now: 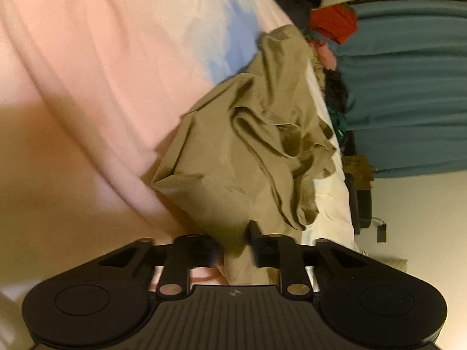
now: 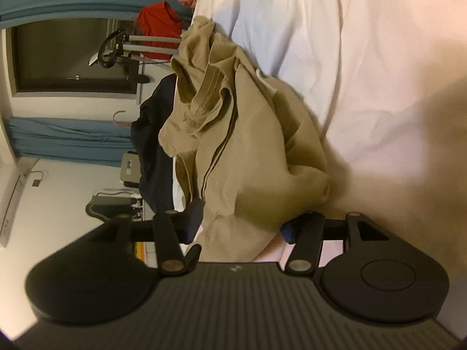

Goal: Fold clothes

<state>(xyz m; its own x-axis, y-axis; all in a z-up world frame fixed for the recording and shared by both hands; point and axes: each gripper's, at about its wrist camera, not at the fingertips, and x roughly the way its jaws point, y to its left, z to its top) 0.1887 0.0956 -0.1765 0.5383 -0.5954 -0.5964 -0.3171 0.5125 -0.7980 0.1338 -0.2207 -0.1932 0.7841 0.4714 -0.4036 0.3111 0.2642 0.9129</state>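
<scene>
Both the left gripper (image 1: 232, 250) and the right gripper (image 2: 242, 230) are clenched on the khaki garment (image 1: 248, 151), which is bunched just ahead on the bedsheet (image 1: 87, 73); soft, limp, light cloth, probably best gripped at seamed edges.

A bed (image 1: 87, 87) covered in a pale pink-and-white sheet (image 2: 379, 73), creased in long soft folds, carries everything here. A crumpled khaki garment (image 1: 248, 151) lies directly on it near the bed's edge, bunched and partly lifted. A dark navy piece of clothing (image 2: 151, 145) sits beside the khaki at that edge.
</scene>
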